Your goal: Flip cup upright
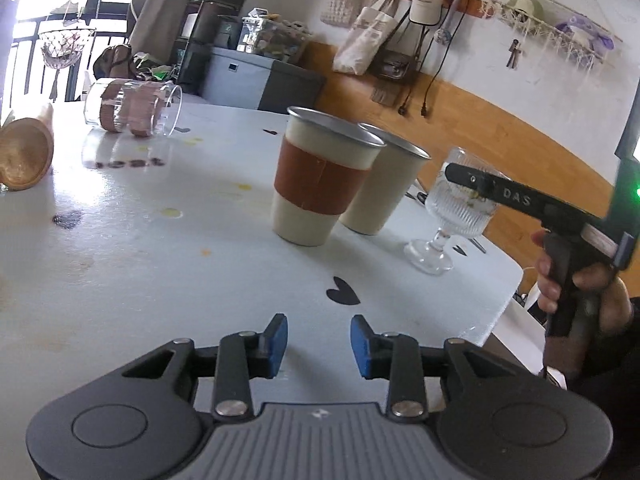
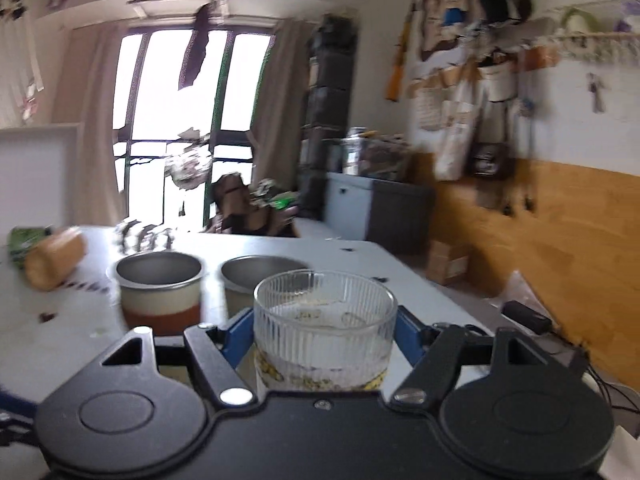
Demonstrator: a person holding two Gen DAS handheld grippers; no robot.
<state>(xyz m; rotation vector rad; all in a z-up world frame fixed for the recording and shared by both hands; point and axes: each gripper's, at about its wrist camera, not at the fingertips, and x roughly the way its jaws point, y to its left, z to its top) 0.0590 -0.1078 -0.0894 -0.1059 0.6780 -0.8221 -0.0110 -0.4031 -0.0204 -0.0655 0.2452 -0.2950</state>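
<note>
Right gripper [image 2: 325,330] pinches the ribbed goblet [image 2: 324,320] upright at frame centre; left gripper [image 1: 319,346] sits spread, holding nothing.

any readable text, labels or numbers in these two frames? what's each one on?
"DAS": raised letters on the black finger of the right gripper, seen in the left wrist view.
Dark marks on the white table below the tipped glass cup: a reflection, not readable.
Print on the white bag on the wall: too small to read.
Right wrist view: blurred, nothing readable.
</note>
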